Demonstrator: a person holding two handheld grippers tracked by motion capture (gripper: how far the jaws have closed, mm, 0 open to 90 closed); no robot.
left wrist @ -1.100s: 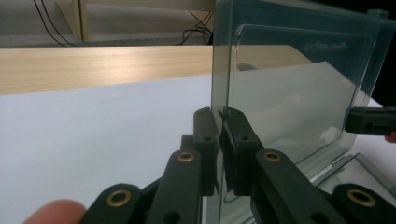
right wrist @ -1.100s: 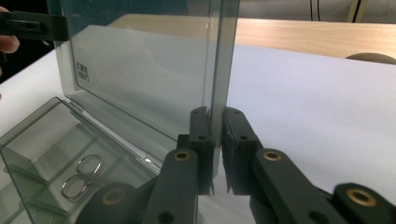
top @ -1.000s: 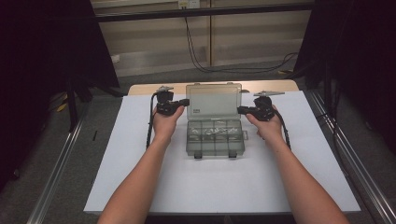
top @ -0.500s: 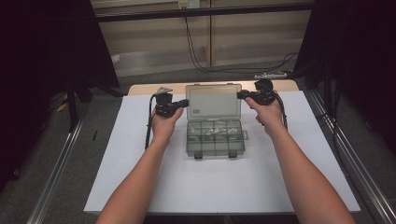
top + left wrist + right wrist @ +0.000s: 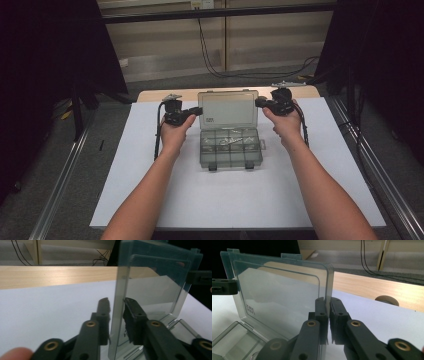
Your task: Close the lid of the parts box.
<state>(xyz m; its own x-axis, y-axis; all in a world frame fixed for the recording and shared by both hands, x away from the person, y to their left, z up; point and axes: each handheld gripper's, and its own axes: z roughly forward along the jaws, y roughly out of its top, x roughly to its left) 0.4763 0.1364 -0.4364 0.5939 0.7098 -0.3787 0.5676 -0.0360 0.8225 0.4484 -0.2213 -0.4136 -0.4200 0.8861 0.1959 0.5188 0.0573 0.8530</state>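
Lid of clear grey compartment box stands raised, near upright, hinged at the box's far edge; box sits mid-table on white sheet, wooden table edge behind it. Right gripper pinches the lid's right edge: in right gripper view both black pads press flat on the thin plastic rim, no gap, after just closing further. Left gripper straddles the lid's left edge; in left gripper view one pad touches the lid, the other pad stands just off it with a visible gap; jaws have just been opening, lid edge between them, not clamped. Box compartments hold small metal parts, too small to tell. Forearms come in from below, one each side of the box. Black cables trail from grippers.
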